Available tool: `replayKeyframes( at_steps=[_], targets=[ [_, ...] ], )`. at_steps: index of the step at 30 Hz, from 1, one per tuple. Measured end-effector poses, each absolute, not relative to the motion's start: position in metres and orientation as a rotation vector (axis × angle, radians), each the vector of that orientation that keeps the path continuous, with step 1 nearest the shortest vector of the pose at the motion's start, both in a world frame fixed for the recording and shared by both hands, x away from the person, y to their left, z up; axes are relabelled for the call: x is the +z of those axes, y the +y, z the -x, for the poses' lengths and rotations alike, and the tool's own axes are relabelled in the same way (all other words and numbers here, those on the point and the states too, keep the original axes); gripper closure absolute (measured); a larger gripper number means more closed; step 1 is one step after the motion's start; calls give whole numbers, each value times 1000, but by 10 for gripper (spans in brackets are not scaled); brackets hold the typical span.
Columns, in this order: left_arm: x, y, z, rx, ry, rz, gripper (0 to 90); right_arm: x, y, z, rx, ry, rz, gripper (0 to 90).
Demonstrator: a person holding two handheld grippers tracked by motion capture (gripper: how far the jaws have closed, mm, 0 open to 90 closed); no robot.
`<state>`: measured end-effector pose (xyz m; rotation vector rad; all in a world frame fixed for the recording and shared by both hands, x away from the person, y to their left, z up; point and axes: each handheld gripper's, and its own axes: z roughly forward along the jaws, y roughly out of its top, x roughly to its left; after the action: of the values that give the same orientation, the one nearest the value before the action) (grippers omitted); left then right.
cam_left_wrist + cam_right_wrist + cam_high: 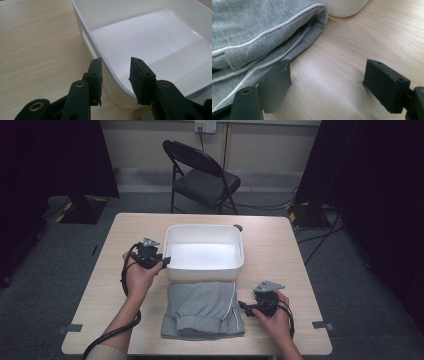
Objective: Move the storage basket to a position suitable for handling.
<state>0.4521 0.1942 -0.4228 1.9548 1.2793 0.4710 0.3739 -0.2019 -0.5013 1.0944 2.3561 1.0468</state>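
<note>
Overhead, the high view is showing a white plastic tub (204, 251) sitting mid-table (280, 245), with a folded grey garment (202, 309) lying just in front of the tub, its far edge touching the tub's near wall. The left claw (164, 261) is hovering at the tub's front-left corner, while the right claw (244, 306) is resting just beside the garment's right edge, in front of the tub. Moving to the left gripper view, the left claw (115, 75) is straddling the tub's rim (105, 62), one jaw outside the wall and one inside; the jaws are standing partly open with daylight showing on both sides of the wall, so nothing is being gripped. That tub is looking light, stiff and rather slick, so pinching the thin wall just under the rolled rim at a corner is probably the surest hold. Turning to the right gripper view, the right claw (332, 82) is gaping wide over bare table, empty, with the garment's (259, 32) piped side seam lying against its nearer jaw and the tub's base (344, 7) beyond. Being soft, limp knit cloth, the garment is likely to sag and unfold, so biting through all the folded layers at that seam edge seems wisest.
</note>
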Motion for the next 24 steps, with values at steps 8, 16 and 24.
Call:
replayKeyframes(
  at_steps=[8, 16, 24],
  targets=[
    [-410, 193, -448, 537, 1183, -1916, 470, -501, -202, -374, 1044, 2354, -1095, 209],
    [-413, 203, -435, 514, 1158, -1900, 362, -501, -202, -375, 1046, 2357, -1092, 205],
    [-425, 213, -419, 493, 1157, -1904, 290, -501, -202, -375, 1045, 2357, -1092, 202]
  ],
)
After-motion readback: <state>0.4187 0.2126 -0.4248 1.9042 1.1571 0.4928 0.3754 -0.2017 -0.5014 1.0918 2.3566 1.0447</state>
